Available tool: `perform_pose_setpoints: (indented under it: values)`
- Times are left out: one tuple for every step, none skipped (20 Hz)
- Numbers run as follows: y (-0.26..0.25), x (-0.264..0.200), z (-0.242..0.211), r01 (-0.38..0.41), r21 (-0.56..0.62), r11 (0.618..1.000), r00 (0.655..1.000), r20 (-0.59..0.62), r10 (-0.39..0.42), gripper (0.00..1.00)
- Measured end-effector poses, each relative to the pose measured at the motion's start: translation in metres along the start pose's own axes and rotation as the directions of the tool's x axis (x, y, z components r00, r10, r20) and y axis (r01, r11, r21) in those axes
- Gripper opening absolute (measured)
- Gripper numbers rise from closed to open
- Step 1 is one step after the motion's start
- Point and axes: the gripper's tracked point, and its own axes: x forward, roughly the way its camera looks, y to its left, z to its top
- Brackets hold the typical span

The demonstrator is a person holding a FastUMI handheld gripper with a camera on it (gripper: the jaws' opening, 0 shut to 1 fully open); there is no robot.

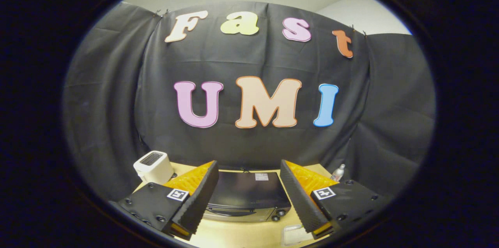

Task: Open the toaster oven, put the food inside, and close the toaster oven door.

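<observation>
Overhead, fingers (199, 197) spread above toaster oven (247, 195).

Light wooden table (249, 236) — bearing toaster oven (246, 197), white toaster (153, 167), small bottle (338, 172).

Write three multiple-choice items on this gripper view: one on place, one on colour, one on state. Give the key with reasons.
1. Where is the toaster oven?
A. between and just beyond the fingers of the tongs
B. behind the white toaster
C. on the floor

2. What colour is the pop-up toaster beside the toaster oven?
A. red
B. white
C. green

3. How is the toaster oven door?
A. lying open
B. removed
C. closed

Key: 1 A, it sits on the table framed by the open fingers. 2 B, its body is white. 3 C, the door front stands upright, handle on top.
</observation>
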Motion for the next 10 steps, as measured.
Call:
perform_pose_setpoints:
  values:
    - [0.006, 0.001, 0.0, -0.007, 0.008, 1.0, 1.0, 0.004, 0.007, 1.0]
    - [0.011, 0.002, -0.002, -0.007, 0.012, 1.0, 1.0, 0.0, 0.007, 1.0]
    - [0.012, 0.005, -0.004, 0.002, 0.012, 1.0, 1.0, 0.001, -0.002, 1.0]
    - [0.013, 0.008, -0.004, 0.009, 0.012, 1.0, 1.0, 0.003, -0.009, 1.0]
    - [0.015, 0.009, -0.008, 0.017, 0.017, 1.0, 1.0, 0.002, -0.017, 1.0]
    - [0.018, 0.01, -0.012, 0.021, 0.025, 0.999, 1.0, 0.0, -0.021, 1.0]
    - [0.021, 0.012, -0.017, 0.018, 0.029, 0.999, 1.0, -0.012, -0.018, 1.0]
    - [0.022, 0.013, -0.023, 0.027, 0.023, 0.999, 0.999, -0.019, -0.027, 1.0]
    - [0.02, 0.014, -0.029, 0.039, 0.011, 0.999, 0.999, -0.031, -0.039, 1.0]
    - [0.022, 0.017, -0.038, 0.044, 0.002, 0.999, 0.998, -0.044, -0.044, 1.0]
